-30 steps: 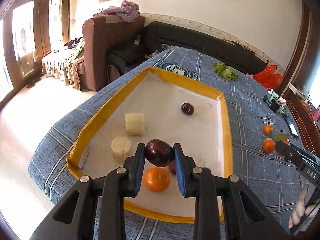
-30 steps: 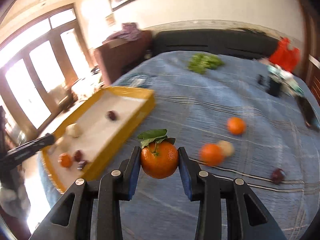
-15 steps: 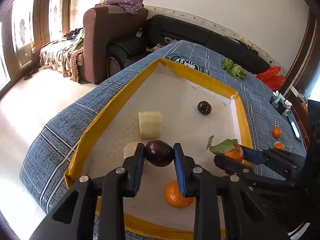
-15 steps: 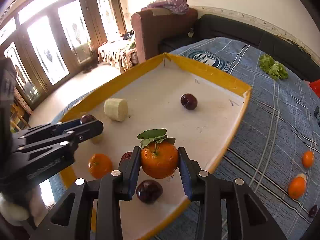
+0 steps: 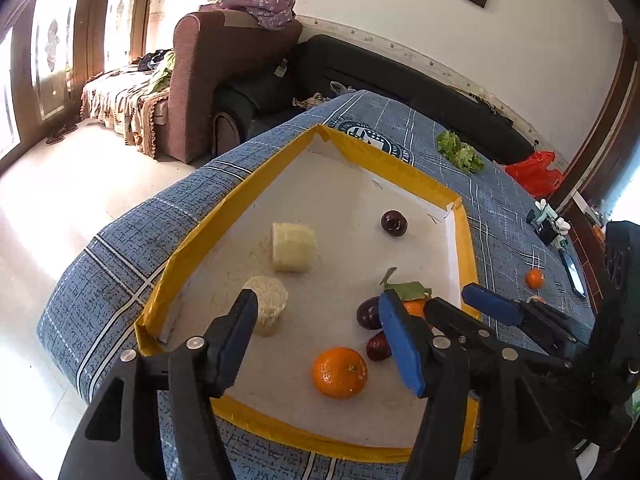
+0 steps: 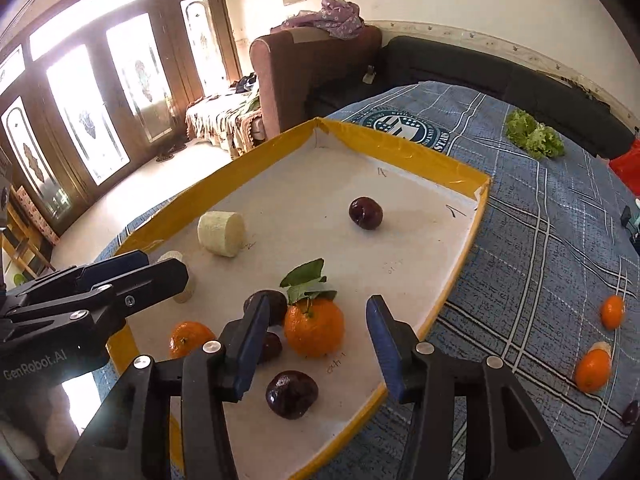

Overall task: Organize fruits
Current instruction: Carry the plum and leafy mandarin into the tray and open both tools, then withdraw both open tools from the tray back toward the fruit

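Note:
A yellow-rimmed white tray point(image 5: 256, 196) point(image 6: 400, 148) lies on the blue checked tablecloth. My left gripper point(image 5: 320, 344) is open and empty over the tray's near end. My right gripper point(image 6: 316, 344) is open; a leafy orange point(image 6: 314, 330) point(image 5: 414, 306) sits on the tray between its fingers. A plain orange point(image 5: 339, 372) point(image 6: 190, 338) lies near the front rim. Dark plums point(image 5: 368, 312) point(image 6: 292, 394) lie beside the oranges, and one plum point(image 5: 394, 222) point(image 6: 365, 213) lies farther back. Two pale corn pieces point(image 5: 294, 246) point(image 5: 268, 308) rest at the left.
On the cloth to the right lie two oranges point(image 6: 612, 312) point(image 6: 592, 370) and a dark plum point(image 6: 631, 412). Lettuce point(image 6: 534, 136) and a red bag point(image 5: 534, 174) sit at the far side. Sofas stand behind the table.
Both grippers have opened. The left let go of its dark plum and the right let go of the leafy orange; both fruits now rest on the tray.

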### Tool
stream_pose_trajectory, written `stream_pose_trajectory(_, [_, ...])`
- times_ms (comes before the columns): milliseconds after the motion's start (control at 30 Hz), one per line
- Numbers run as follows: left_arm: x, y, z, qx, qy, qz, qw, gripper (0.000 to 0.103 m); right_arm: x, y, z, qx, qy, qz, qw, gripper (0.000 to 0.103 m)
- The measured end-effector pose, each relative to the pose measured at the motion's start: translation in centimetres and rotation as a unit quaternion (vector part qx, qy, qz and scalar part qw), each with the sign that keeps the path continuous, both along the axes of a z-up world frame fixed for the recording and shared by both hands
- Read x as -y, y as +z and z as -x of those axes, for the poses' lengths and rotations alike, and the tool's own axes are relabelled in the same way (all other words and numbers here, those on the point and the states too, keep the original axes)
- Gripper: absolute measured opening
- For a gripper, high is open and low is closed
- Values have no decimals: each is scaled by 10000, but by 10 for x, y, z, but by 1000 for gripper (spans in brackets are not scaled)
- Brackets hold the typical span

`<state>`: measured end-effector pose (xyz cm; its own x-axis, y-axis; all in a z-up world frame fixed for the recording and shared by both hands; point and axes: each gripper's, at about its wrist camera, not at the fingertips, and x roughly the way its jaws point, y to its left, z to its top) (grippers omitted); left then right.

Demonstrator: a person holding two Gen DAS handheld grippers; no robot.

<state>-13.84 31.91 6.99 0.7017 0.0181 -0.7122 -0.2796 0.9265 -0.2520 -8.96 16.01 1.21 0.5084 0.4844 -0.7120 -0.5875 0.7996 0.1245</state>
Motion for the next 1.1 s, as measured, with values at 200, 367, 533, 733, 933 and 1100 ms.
stream_pose_trajectory(200, [36, 17, 16, 121, -86, -470, 9988, 83, 33, 12, 11, 70, -291, -243, 9993, 56])
stream_pose_trajectory(367, [70, 28, 20, 109, -327, -806, 9962, 83, 64, 18, 18, 141, -555, -344, 9978, 57])
stream_pose_trajectory(533, [95, 33, 25, 102, -384, -1204, 9919, 83, 96, 22, 23, 151, -837, -455, 9953, 58])
stream_pose_trajectory(733, [113, 36, 28, 80, -489, -1345, 9897, 83, 130, 26, 28, 181, -1117, -585, 9919, 59])
stream_pose_trajectory(933, [134, 36, 31, 35, -751, -1571, 9847, 68, 157, 27, 32, 216, -1353, -690, 9882, 60])
stream_pose_trajectory(1100, [147, 34, 31, -35, -1036, -1612, 9815, 60, 180, 31, 32, 295, -1559, -728, 9846, 60])
